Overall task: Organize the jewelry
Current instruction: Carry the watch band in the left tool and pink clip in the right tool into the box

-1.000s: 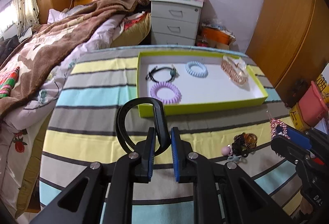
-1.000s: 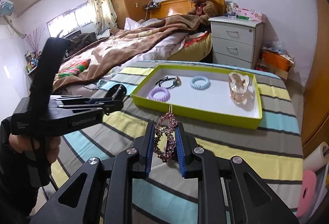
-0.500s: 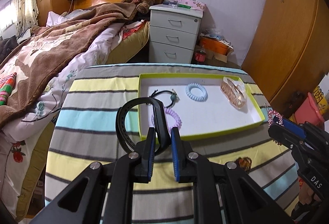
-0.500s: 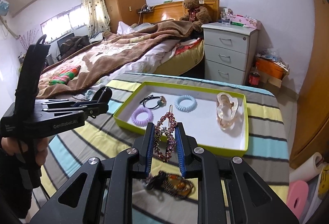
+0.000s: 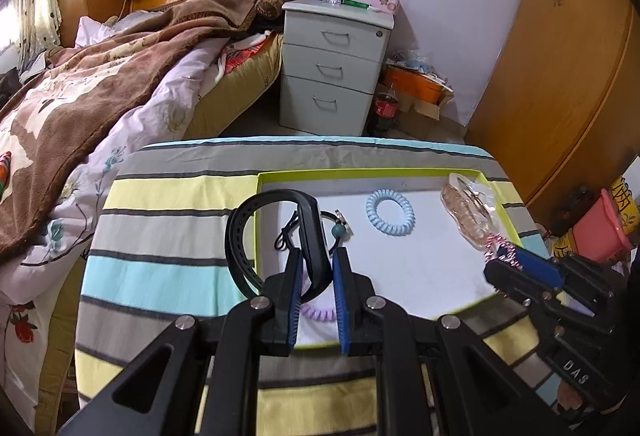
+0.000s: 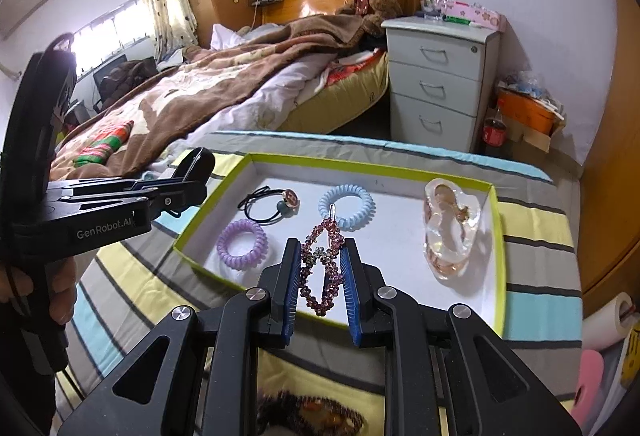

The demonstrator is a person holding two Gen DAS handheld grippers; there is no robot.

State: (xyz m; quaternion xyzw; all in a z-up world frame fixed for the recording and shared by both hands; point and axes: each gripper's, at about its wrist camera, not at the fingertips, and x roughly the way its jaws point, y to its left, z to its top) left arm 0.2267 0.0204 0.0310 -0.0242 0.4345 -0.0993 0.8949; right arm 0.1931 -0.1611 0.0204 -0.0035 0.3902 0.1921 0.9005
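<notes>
My left gripper (image 5: 314, 256) is shut on a black wristband (image 5: 240, 236), which loops up over the tray's near left corner. The pink beaded hair clip (image 6: 322, 268) stands upright in my right gripper (image 6: 320, 248), shut on it above the tray's near edge. The lime-rimmed white tray (image 6: 496, 236) holds a purple coil hair tie (image 6: 242, 244), a blue coil hair tie (image 6: 352, 204), a black hair tie with a bead (image 6: 272, 206) and a clear pink claw clip (image 6: 450, 232). In the left wrist view the right gripper (image 5: 516, 256) shows at the right over the tray (image 5: 400, 172).
The tray lies on a table with a striped cloth (image 5: 160, 268). A dark beaded hair piece (image 6: 312, 412) lies on the cloth just under my right gripper. Behind are a bed (image 5: 100, 92), a grey nightstand (image 5: 332, 64) and wooden wardrobes (image 5: 560, 68).
Both grippers have moved forward over the tray with their items still held. The dark hair piece has slipped back beneath the right gripper.
</notes>
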